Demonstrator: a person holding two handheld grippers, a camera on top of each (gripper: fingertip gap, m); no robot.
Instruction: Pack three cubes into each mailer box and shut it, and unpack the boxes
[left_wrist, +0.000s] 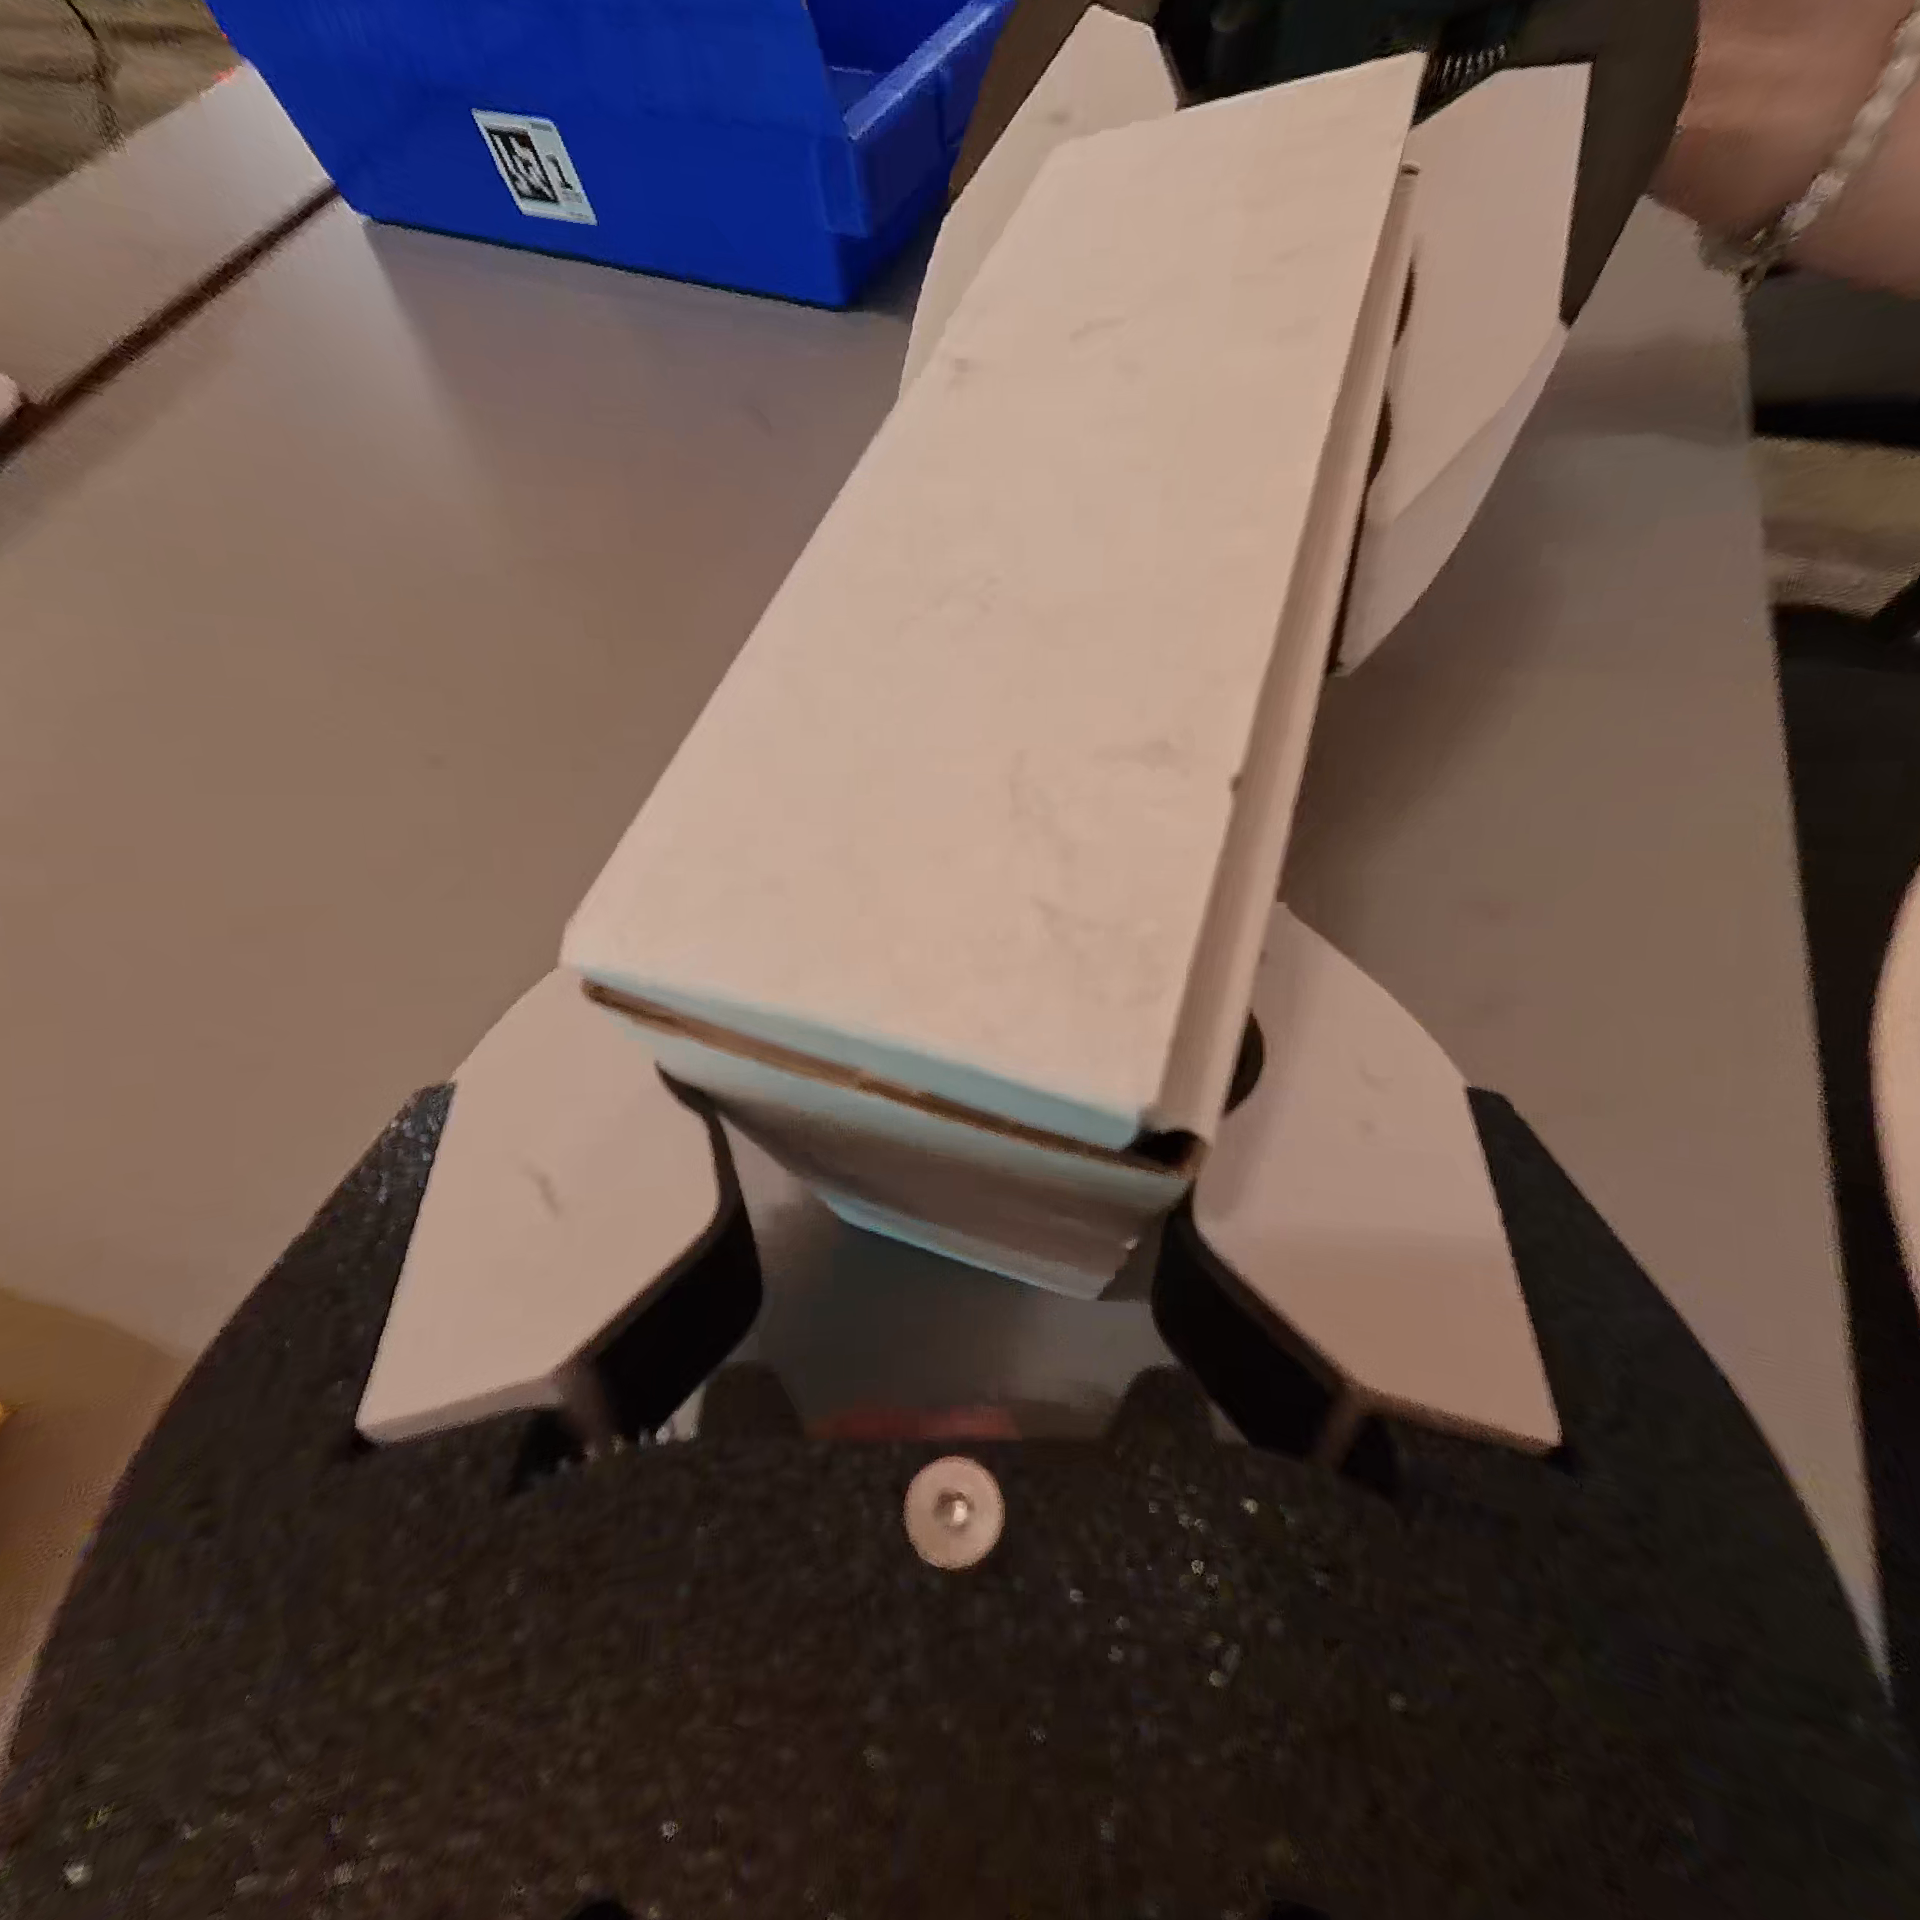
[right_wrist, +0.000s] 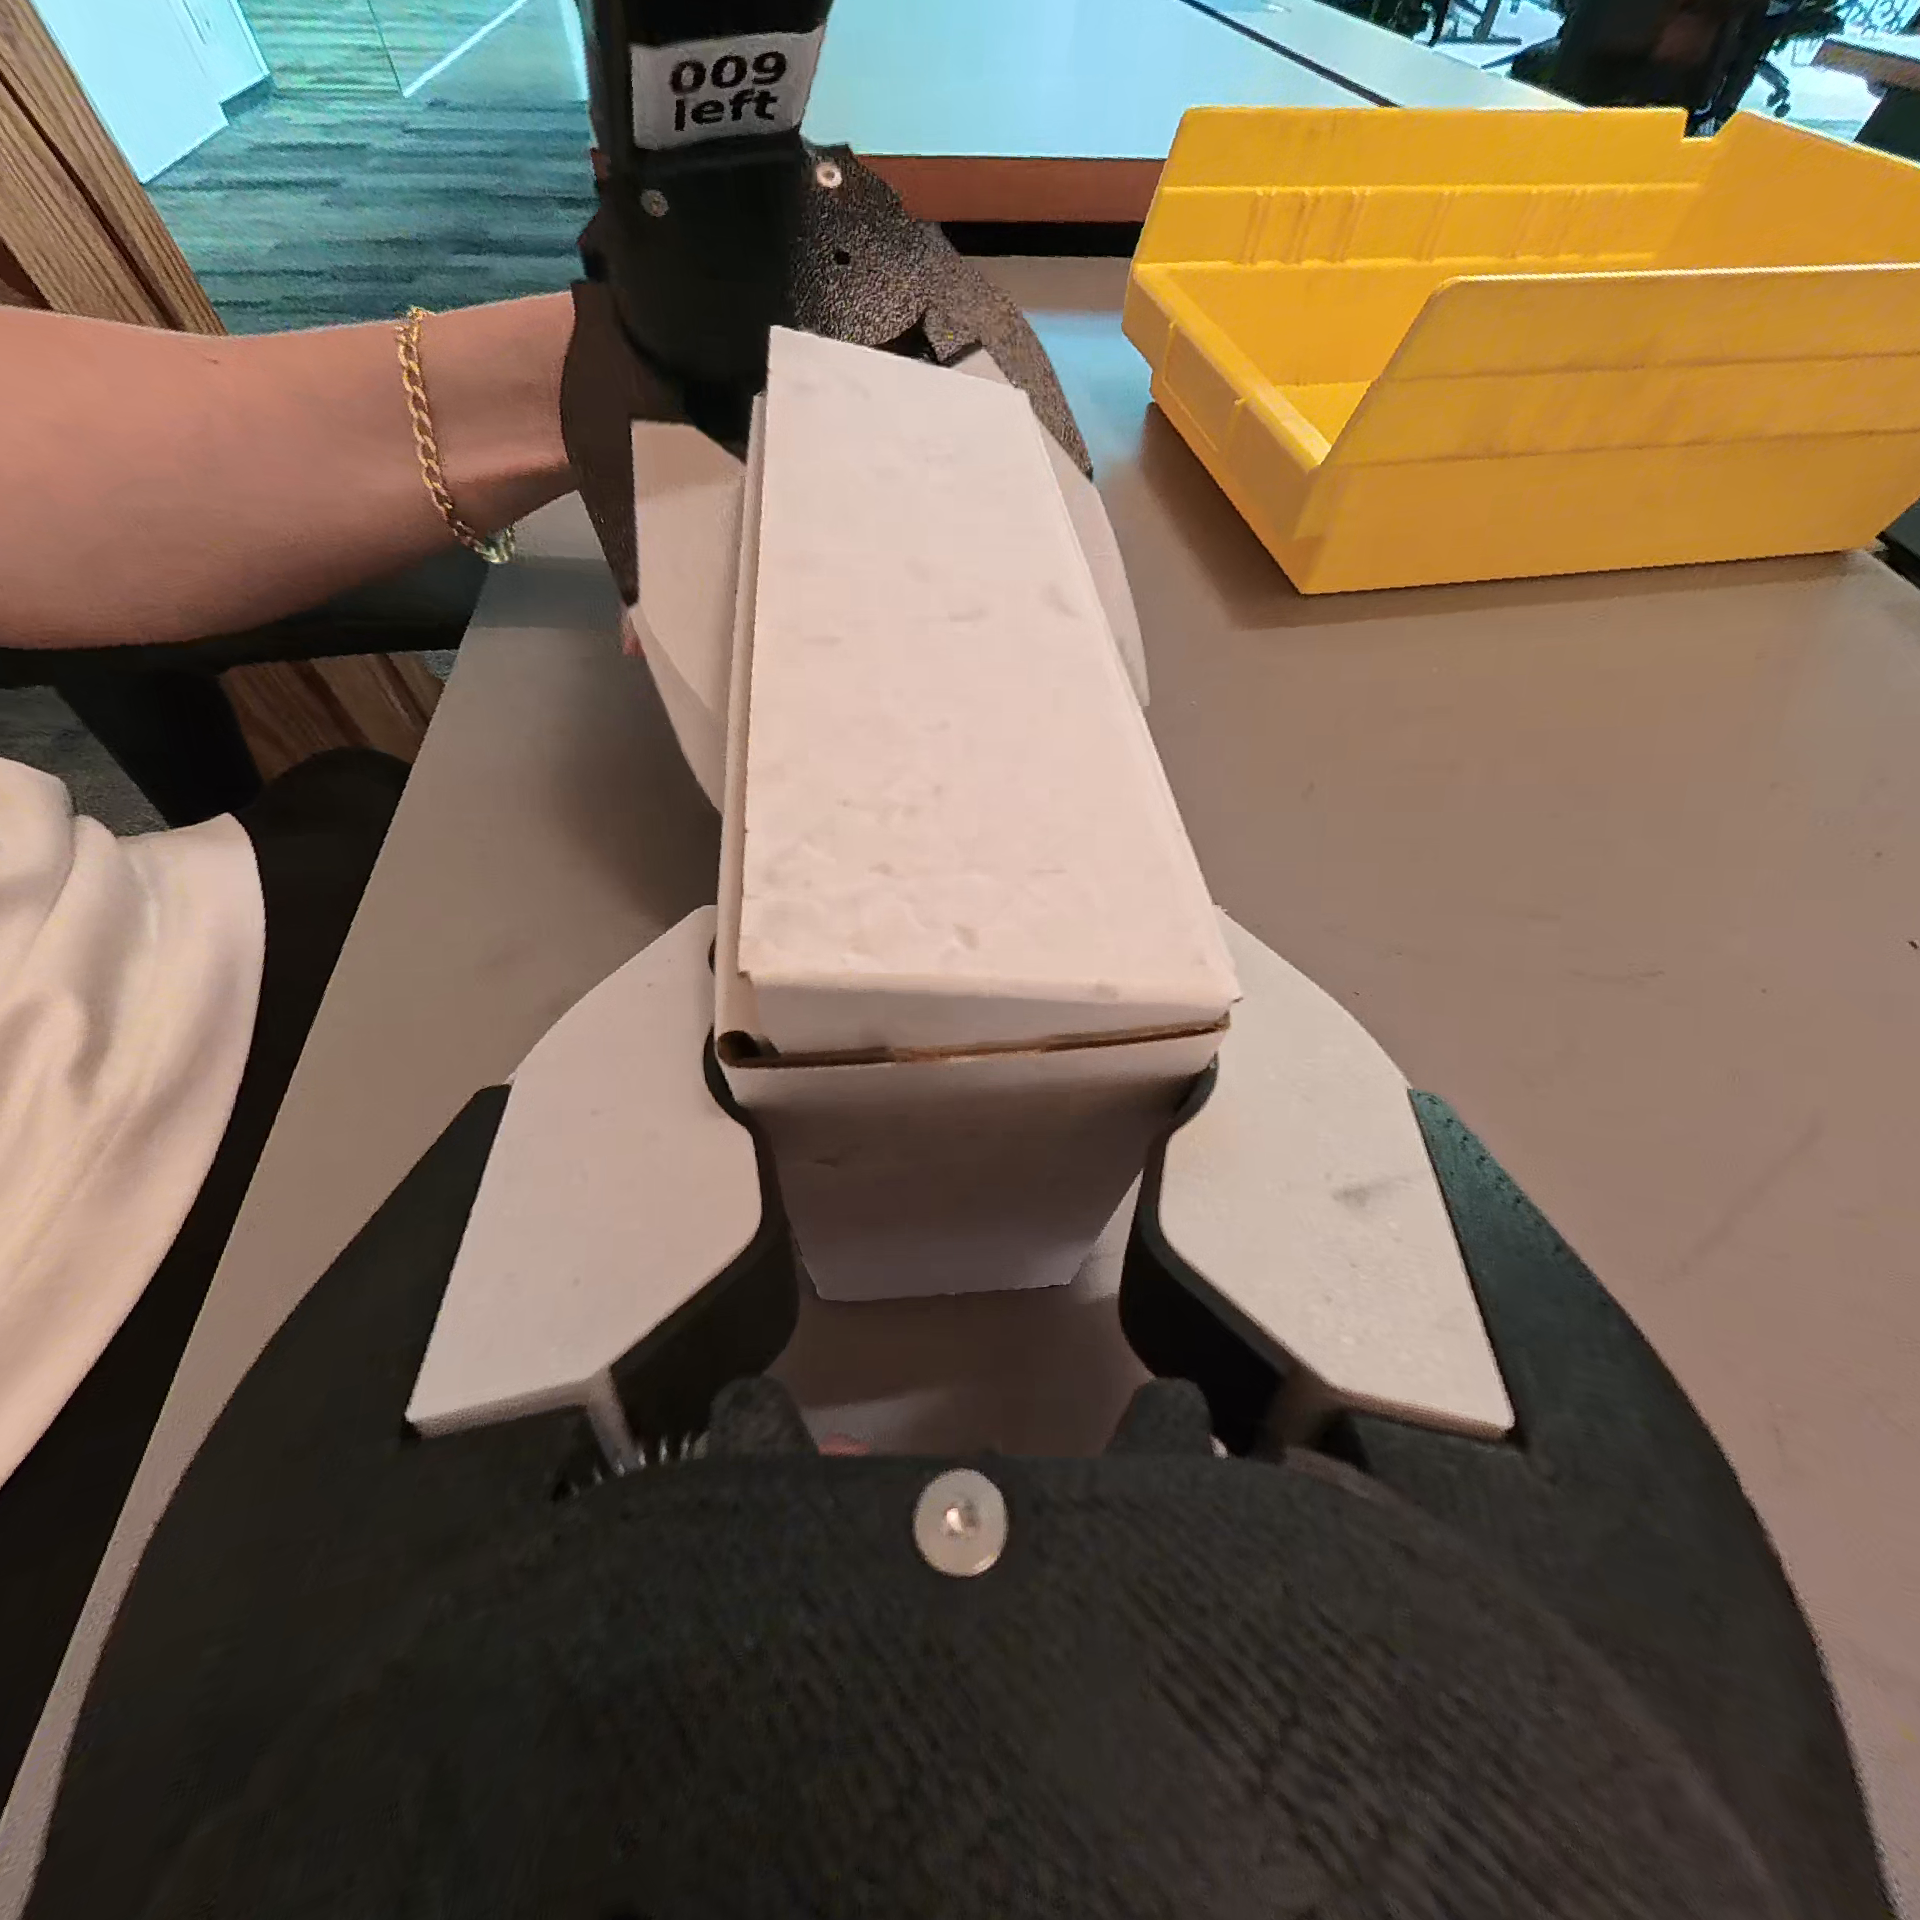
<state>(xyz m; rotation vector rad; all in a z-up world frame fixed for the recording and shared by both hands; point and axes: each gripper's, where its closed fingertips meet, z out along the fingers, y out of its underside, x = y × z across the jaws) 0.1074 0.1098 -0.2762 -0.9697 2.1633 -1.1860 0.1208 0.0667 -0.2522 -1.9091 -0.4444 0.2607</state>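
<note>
A long white mailer box (left_wrist: 997, 644) with its lid closed spans between my two grippers over the grey table (left_wrist: 364, 675). My left gripper (left_wrist: 935, 1174) is shut on the box's near end, one finger on each side. My right gripper (left_wrist: 1288, 208) grips the far end in the left wrist view. In the right wrist view the same box (right_wrist: 935, 675) runs away from my right gripper (right_wrist: 966, 1143), which is shut on its near end, and my left gripper (right_wrist: 894, 499) holds the far end. No cubes are in view.
A blue bin (left_wrist: 644, 135) with a label stands at the back left of the left wrist view. An empty yellow bin (right_wrist: 1538, 343) stands to the right of the box. A person's forearm with a gold bracelet (right_wrist: 260, 457) reaches in from the left, past the table's left edge (right_wrist: 343, 883). Left tips to right tips: about 6 cm.
</note>
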